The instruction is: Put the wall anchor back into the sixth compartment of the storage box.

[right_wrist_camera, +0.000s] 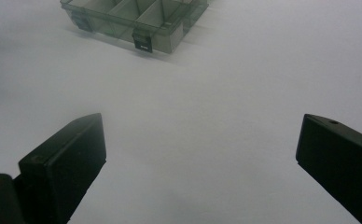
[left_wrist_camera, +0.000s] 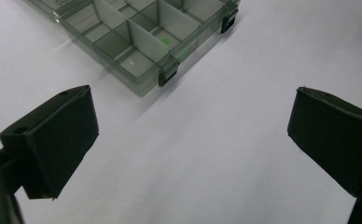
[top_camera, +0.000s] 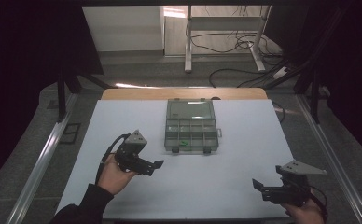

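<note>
A clear compartment box lies open at the middle of the white table, its lid folded back. A small green piece rests in a front compartment, also seen as a green piece in the left gripper view. My left gripper hovers left of the box's front, jaws wide apart with nothing between them. In its own view the box lies ahead at upper left, with the left gripper open over bare table. My right gripper stands open near the front right edge. The box shows far ahead of the right gripper.
The white table top ends in a wooden strip at the back. Metal rails run along both sides. Beyond the table stand a desk frame and loose cables on the floor.
</note>
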Tool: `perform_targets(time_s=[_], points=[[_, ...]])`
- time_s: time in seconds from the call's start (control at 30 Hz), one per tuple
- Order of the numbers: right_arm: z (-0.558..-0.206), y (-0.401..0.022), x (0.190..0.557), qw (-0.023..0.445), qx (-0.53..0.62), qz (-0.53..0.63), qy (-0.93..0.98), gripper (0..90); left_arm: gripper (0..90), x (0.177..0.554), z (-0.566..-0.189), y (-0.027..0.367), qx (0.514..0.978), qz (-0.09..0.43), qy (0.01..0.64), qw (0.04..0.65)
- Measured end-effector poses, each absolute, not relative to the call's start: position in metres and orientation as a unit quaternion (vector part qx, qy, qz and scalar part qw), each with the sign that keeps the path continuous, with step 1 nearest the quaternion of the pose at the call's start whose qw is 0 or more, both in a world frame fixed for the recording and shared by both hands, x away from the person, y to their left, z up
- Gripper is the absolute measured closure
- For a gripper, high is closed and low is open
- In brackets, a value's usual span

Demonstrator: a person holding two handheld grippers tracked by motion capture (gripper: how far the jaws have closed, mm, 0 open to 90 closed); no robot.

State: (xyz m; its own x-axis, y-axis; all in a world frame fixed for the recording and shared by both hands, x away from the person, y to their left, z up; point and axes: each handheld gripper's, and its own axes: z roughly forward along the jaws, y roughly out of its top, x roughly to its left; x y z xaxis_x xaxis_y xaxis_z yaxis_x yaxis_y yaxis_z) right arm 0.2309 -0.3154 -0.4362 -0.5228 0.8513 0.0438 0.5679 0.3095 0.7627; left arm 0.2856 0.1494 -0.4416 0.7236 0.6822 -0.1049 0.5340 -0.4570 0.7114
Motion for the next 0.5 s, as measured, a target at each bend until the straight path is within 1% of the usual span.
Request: perform_targets(time_s=[0.5], points=[[-0.436,-0.315,0.230,0.190,0.450,0.377,0.787,1.6,2.5,0.243,-0.439,0.188,0.818,0.121,0.386,0.409]])
